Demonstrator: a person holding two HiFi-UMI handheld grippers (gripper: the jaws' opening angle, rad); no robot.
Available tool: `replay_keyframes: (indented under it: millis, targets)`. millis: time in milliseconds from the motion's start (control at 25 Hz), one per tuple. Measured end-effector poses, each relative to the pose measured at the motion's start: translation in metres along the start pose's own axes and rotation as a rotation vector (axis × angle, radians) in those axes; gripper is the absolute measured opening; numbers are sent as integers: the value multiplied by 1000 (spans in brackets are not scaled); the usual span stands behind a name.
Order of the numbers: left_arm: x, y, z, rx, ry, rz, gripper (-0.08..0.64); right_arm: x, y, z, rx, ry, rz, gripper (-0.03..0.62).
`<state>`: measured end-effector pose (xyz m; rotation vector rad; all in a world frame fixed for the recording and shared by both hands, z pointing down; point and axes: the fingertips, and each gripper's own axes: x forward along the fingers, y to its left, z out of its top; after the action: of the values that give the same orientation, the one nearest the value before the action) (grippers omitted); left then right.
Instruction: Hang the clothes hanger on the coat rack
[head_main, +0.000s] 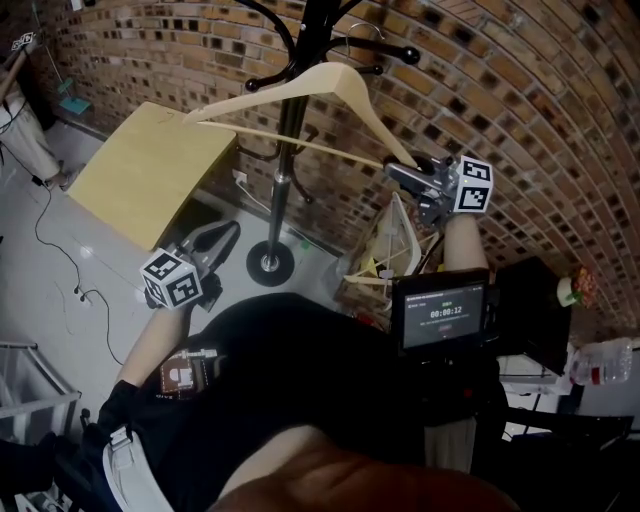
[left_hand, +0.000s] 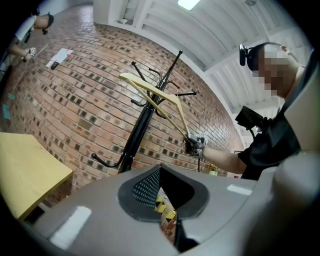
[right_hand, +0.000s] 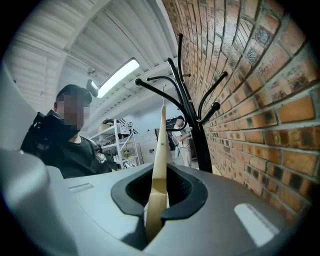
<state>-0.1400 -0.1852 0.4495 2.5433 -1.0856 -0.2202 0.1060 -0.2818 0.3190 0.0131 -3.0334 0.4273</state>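
A pale wooden clothes hanger (head_main: 300, 85) is held up beside the black coat rack (head_main: 285, 150), its metal hook near the rack's upper arms. My right gripper (head_main: 400, 170) is shut on the hanger's right end. In the right gripper view the hanger (right_hand: 161, 150) rises edge-on from between the jaws (right_hand: 157, 200) toward the rack's prongs (right_hand: 192, 115). My left gripper (head_main: 220, 240) hangs lower, left of the rack's base, open with nothing in it. The left gripper view looks past its jaws (left_hand: 162, 195) at the hanger (left_hand: 160, 95), the rack (left_hand: 137, 135) and the right gripper (left_hand: 192, 145).
A brick wall (head_main: 520, 110) stands behind the rack. A yellow table (head_main: 140, 175) is at the left. A wooden frame with clutter (head_main: 385, 260) sits right of the rack's base (head_main: 270, 262). A person (right_hand: 182, 140) and shelves (right_hand: 117, 142) stand far off.
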Motion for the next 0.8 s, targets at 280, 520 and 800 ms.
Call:
replay_keyframes:
  millis: [280,520,800]
  targets:
    - [0,2,-2,-2,1,14,2,-7,-8,-20,37,24,49,48]
    - [-2,-1,-4,2,-1,25,2,-9,-12,-21,30,31,74,49]
    - [-4,4,-4,-6,-2,37,2,2,-39,-26,46,54,1,52]
